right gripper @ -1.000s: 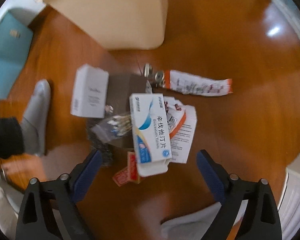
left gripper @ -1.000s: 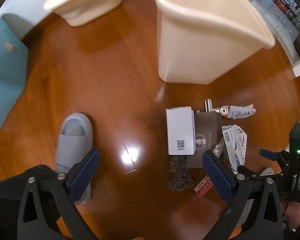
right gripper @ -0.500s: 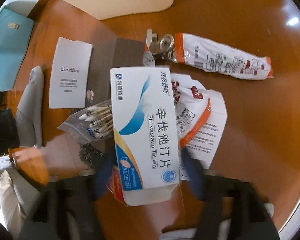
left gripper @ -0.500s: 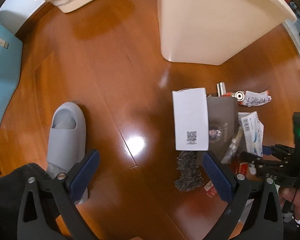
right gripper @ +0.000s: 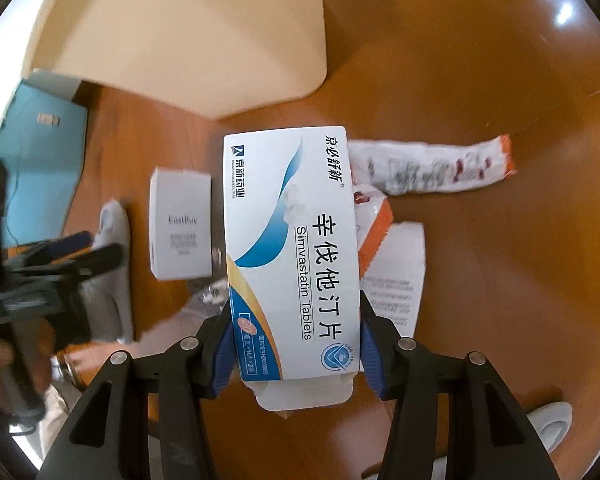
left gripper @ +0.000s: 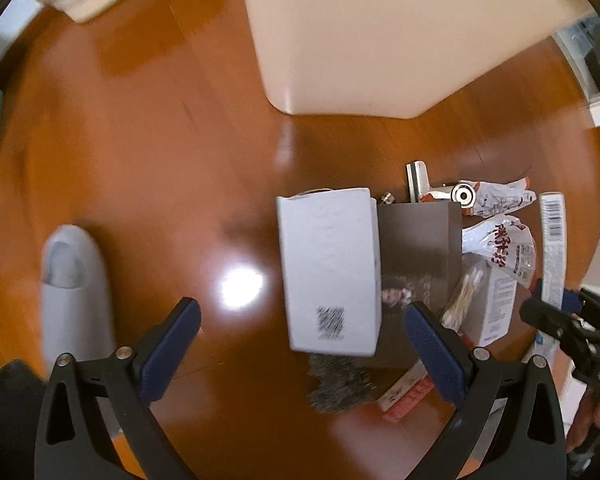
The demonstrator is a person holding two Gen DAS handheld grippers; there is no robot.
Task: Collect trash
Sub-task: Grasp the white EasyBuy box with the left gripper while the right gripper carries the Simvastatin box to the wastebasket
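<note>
Right tongs (right gripper: pixel 294 344) clamped on tablet box (right gripper: pixel 292 240), bin (right gripper: pixel 188 36) ahead-left, nothing visibly binned; left tongs (left gripper: pixel 300 344) wide open, empty, over white box (left gripper: pixel 332 268), pile remains.

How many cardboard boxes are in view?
2: the Simvastatin tablet box gripped between the right gripper fingers; a white box on the floor. Others may hide under the pile.

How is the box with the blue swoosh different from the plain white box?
The tablet box has a blue and orange design with big lettering; the white box is plain, with small grey print. The right gripper is clamped on the tablet box, while the white box lies on the wooden floor, untouched. The tablet box's end flap is open. Both are rectangular cardboard.
</note>
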